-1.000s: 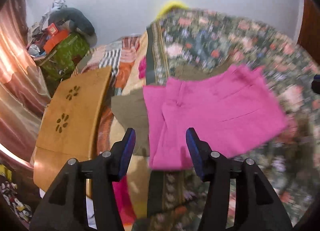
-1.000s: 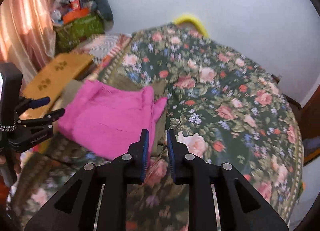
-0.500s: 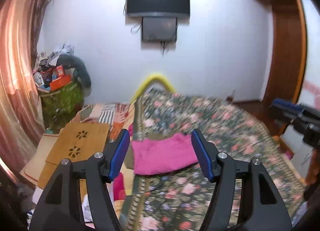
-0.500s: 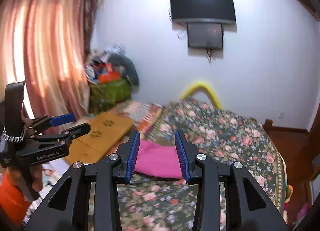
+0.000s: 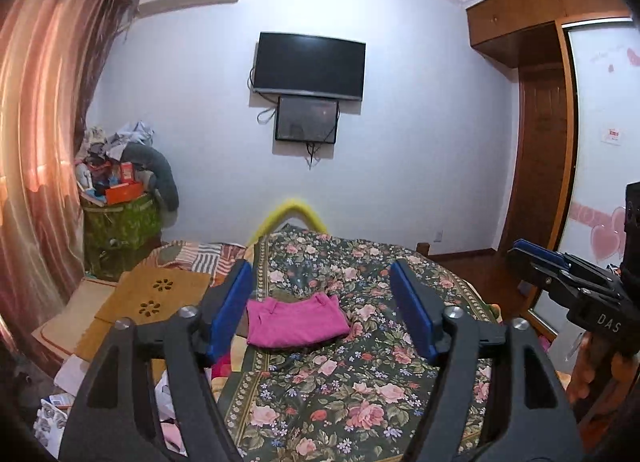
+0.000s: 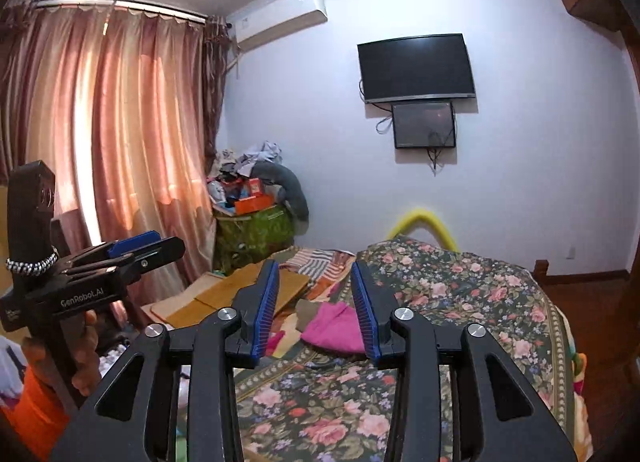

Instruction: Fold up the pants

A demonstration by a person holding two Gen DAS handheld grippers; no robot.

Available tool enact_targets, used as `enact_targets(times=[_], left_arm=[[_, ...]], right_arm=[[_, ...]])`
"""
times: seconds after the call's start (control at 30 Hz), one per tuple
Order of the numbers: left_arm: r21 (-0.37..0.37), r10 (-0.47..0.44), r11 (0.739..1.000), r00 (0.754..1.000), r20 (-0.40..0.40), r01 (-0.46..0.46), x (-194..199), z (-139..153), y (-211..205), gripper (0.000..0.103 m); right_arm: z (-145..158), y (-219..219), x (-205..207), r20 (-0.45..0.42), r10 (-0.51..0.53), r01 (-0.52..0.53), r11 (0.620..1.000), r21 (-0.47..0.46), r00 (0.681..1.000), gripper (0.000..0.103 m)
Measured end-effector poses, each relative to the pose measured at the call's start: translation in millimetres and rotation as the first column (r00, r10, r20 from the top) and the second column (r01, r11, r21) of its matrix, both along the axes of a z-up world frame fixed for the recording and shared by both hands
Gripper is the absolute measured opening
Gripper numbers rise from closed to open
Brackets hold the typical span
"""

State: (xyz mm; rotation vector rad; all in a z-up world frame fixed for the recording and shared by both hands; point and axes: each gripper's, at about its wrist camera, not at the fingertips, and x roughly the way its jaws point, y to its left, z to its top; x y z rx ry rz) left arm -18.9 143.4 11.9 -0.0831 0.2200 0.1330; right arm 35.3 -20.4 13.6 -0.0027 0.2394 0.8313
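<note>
The pink pants (image 5: 296, 322) lie folded in a small rectangle on the left side of the floral bedspread (image 5: 360, 390). They also show in the right wrist view (image 6: 336, 328), partly behind the blue pads. My left gripper (image 5: 322, 302) is open and empty, held high and well back from the pants. My right gripper (image 6: 314, 300) is open and empty, also raised and far from them. Each gripper shows in the other's view: the right one (image 5: 536, 258) at the right edge, the left one (image 6: 136, 246) at the left edge.
A wooden lap desk (image 5: 152, 294) lies left of the bed. A green basket piled with clutter (image 5: 120, 222) stands in the corner by the curtains (image 6: 100, 142). A TV (image 5: 310, 66) hangs on the far wall. A wardrobe (image 5: 540, 142) is at the right.
Both grippers have pulled up and far back from the folded pants, so the whole room now shows. The right gripper's jaws have opened wider. The pants stay flat on the bed.
</note>
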Motion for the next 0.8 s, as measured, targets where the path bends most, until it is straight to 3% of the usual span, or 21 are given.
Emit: enact_targets(times=[0.07,0.17,0.2,0.27,0.47,0.8], left_arm=[[0.003,0.006,1.000,1.000,0.010,-0.006,-8.9,1.0,-4.6,0.079],[0.021,0.020,1.000,1.000,0.016,-0.020,-18.7,0.3,-12.0,0.087],[0.024,0.029,0.999,0.999,0.018,-0.029,-20.9,0.1,-13.8,0.090],[0.019,0.041,0.999,0.999,0.024,-0.042,-25.7,-0.8,-15.4,0.102],[0.019,0.074,0.997,0.997,0.020,-0.075,-28.7,-4.3,-14.7,0.102],[-0.003,0.079,0.997,0.997,0.004,-0.079,-26.5,-8.7,-8.2,0.103]], right_arm=[[1.0,-5.3,-4.1,0.006,-0.004,0.004,1.000,0.014,1.000,0.061],[2.3,-9.1,-12.0,0.032,-0.012,0.012,1.000,0.015,0.999,0.066],[2.9,-9.9,-14.3,0.035,-0.011,0.011,1.000,0.017,0.999,0.079],[3.1,-11.3,-18.3,0.050,-0.020,0.018,1.000,0.026,0.999,0.092],[0.9,-8.0,-22.1,0.066,-0.033,0.031,0.999,0.023,0.997,0.099],[-5.1,-11.8,-28.1,0.052,-0.050,0.048,0.998,0.030,0.997,0.102]])
